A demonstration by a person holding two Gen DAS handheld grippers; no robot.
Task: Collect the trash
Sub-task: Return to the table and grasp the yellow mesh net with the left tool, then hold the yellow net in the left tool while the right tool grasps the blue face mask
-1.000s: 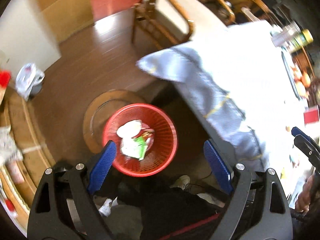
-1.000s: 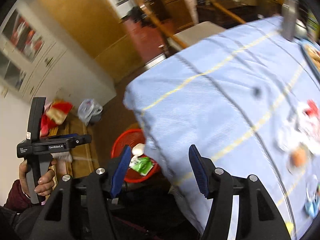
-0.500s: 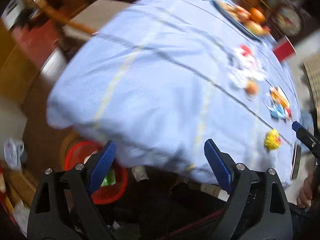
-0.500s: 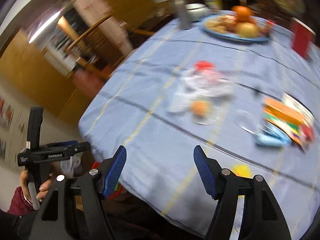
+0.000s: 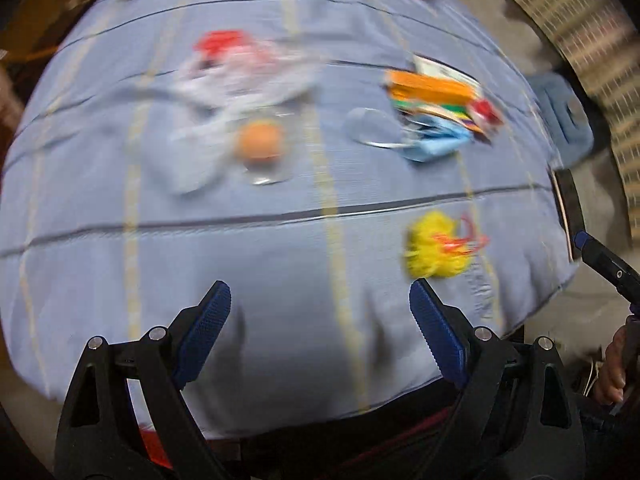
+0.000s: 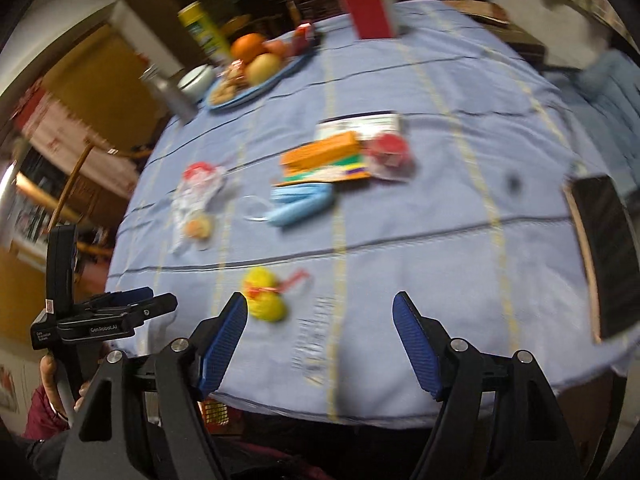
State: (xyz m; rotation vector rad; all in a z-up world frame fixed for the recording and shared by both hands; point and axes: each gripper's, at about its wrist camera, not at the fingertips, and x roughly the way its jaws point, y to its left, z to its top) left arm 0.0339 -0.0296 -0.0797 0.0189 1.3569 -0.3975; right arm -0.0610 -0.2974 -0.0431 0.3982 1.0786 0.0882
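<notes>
Over the near edge of the desk (image 6: 460, 208) we hover with both tongs, left (image 5: 320, 320) and right (image 6: 320, 322), spread wide and empty, and we'd drop the right squarely around the yellow crumpled scrap (image 6: 264, 294) just ahead, pressing low before closing.

Tablecloth (image 6: 440, 216): pale blue, grid of thin dark and pale yellow stripes. Crumpled wrapper (image 6: 264, 294): bright yellow with red-orange ribbon. Face mask (image 6: 300, 202): light blue, white loops. Flat carton (image 6: 324, 158): orange, green/yellow/purple bands. Round wrapper (image 6: 390, 152): red. Clear bag (image 5: 240, 72): white with red top, orange ball (image 5: 260, 142) beside it. Box (image 6: 368, 8): red. Both grippers, left (image 5: 320, 320) and right (image 6: 320, 328): black frames, blue textured pads.
</notes>
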